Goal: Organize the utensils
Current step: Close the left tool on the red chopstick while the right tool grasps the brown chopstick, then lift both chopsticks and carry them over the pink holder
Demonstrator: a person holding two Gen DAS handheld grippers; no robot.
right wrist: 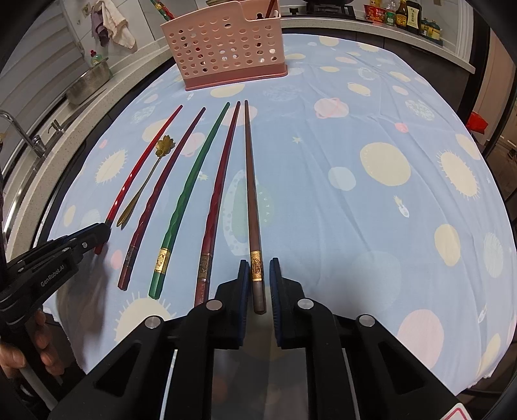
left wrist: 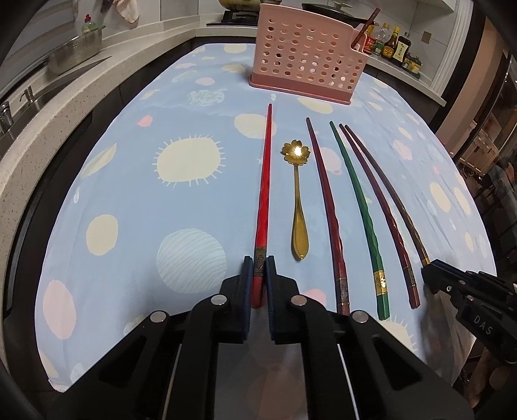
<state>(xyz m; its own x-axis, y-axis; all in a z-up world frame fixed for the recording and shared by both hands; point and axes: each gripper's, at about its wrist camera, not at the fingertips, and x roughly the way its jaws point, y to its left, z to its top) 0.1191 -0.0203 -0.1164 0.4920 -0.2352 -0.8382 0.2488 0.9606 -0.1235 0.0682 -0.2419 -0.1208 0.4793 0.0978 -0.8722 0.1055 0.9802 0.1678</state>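
Note:
Several chopsticks and a gold flower spoon point(left wrist: 299, 206) lie side by side on the blue patterned cloth point(left wrist: 145, 200). My left gripper point(left wrist: 259, 263) has its pads tight against the handle end of the red chopstick point(left wrist: 265, 181), which lies on the cloth. My right gripper point(right wrist: 259, 268) straddles the handle end of the brown chopstick point(right wrist: 250, 181) with a small gap on each side. Between them lie a dark red chopstick point(left wrist: 326, 206), a green one point(left wrist: 358, 206) and a maroon one point(left wrist: 384, 213). The pink perforated holder point(left wrist: 307, 58) stands at the far end with a chopstick point(left wrist: 365, 29) in it.
A counter with a sink and metal colander point(left wrist: 74, 51) runs along the left. Sauce bottles point(left wrist: 394, 45) stand on the far right counter. A stove with a pan point(left wrist: 332, 9) sits behind the holder. The cloth's near edge point(left wrist: 58, 381) hangs close to the grippers.

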